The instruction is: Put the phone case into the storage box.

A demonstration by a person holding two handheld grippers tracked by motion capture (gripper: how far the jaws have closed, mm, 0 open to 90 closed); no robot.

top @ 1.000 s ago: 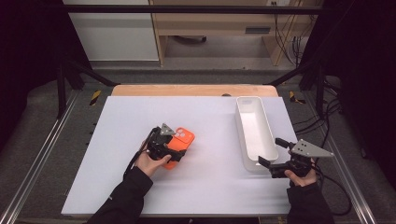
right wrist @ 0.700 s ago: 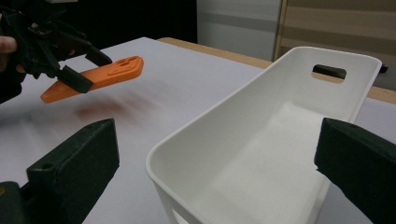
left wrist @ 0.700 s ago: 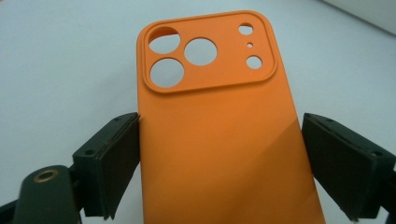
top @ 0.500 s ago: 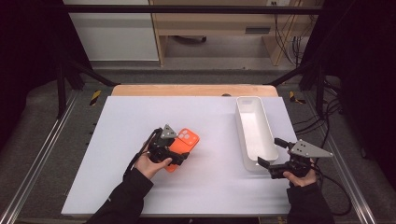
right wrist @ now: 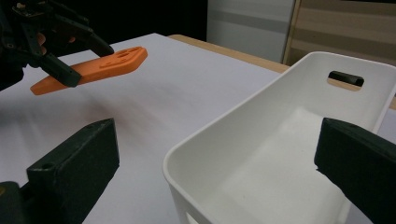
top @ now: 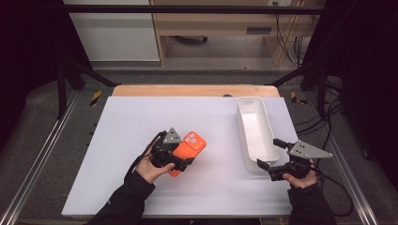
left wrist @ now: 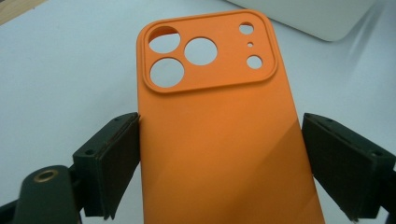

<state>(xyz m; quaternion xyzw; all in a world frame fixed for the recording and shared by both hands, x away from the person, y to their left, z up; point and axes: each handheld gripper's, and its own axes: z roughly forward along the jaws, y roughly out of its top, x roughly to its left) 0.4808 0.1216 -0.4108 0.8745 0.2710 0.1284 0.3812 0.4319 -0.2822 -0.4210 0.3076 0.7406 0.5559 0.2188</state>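
L gripper [top: 180, 161]: my jaws pinch the orange phone case [left wrist: 219, 140] by its long edges, pads on both sides.
Case: off the white table [top: 141, 117], lifted and tilted w/ camera-cutout end higher, seen from R gripper view [right wrist: 93, 65]; left of center.
R gripper [top: 272, 157]: jaws spread wide, nothing pinched; near end wall of the white bin [right wrist: 280, 154] sits btwn them, not touched.
Bin: long, on right side of table, handle slot at far end [top: 253, 126].
Case vs bin: well apart.
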